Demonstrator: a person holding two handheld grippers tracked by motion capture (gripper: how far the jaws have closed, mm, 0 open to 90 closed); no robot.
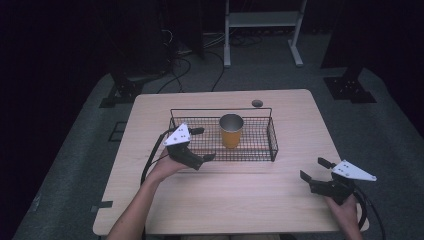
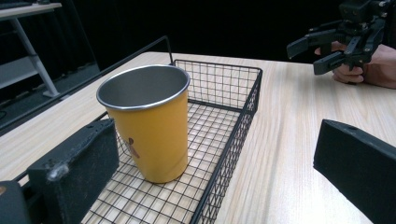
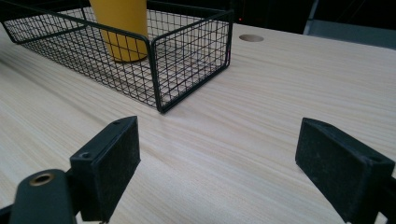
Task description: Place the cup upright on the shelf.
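Observation:
A yellow metal cup (image 1: 231,131) stands upright inside a black wire basket (image 1: 272,142) in the middle of the wooden table. My left gripper (image 1: 202,145) hovers open at the basket's left end and points at the cup without touching it. In the left gripper view the cup (image 2: 149,126) sits just ahead of the wide-apart jaws of my left gripper (image 2: 210,149), with the basket wall (image 2: 233,135) running between them. My right gripper (image 1: 314,169) is open and holds nothing, low over the table's front right part. In the right gripper view my right gripper (image 3: 219,154) faces the basket's corner (image 3: 159,60) and the cup (image 3: 121,28).
A round cable hole (image 1: 257,103) lies in the table behind the basket. A white shelf frame (image 1: 262,20) stands on the floor beyond the table, with dark stands and cables at either side. Bare wood (image 1: 240,195) stretches between the two grippers.

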